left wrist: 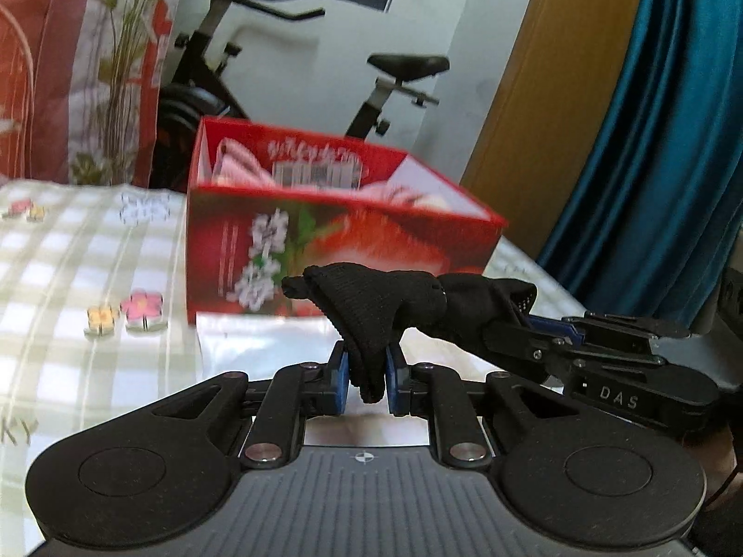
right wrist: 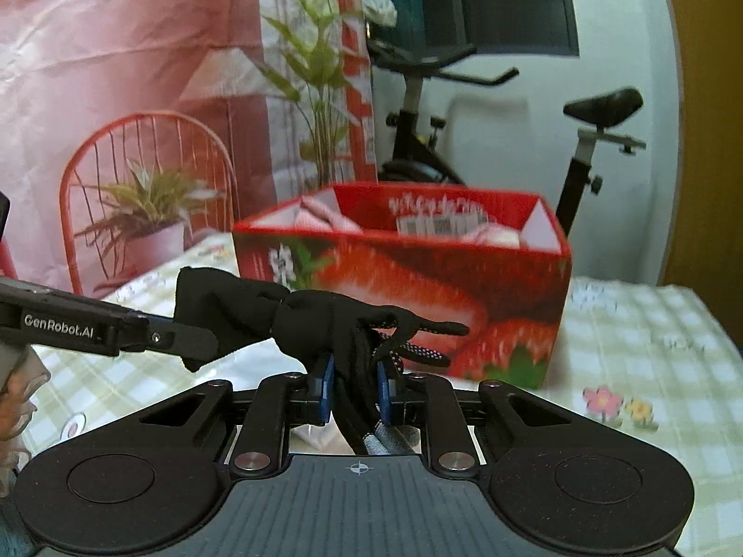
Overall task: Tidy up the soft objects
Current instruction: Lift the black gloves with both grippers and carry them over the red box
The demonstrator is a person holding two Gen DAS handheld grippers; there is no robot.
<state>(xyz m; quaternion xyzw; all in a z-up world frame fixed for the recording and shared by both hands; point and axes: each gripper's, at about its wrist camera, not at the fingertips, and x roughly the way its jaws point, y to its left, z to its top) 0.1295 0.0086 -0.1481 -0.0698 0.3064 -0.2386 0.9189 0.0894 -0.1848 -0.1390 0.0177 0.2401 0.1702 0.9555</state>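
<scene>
One black glove, one red box, two grippers, one exercise bike

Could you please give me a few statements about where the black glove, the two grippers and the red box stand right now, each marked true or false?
1. The left gripper and the right gripper both have their jaws closed on the black glove. True.
2. The black glove lies inside the red box. False: it hangs between the two grippers, in front of the box.
3. The red box already holds some pink and white fabric. True.
4. The red box is shut with a lid. False: its top is open.
5. An exercise bike stands behind the box. True.
</scene>
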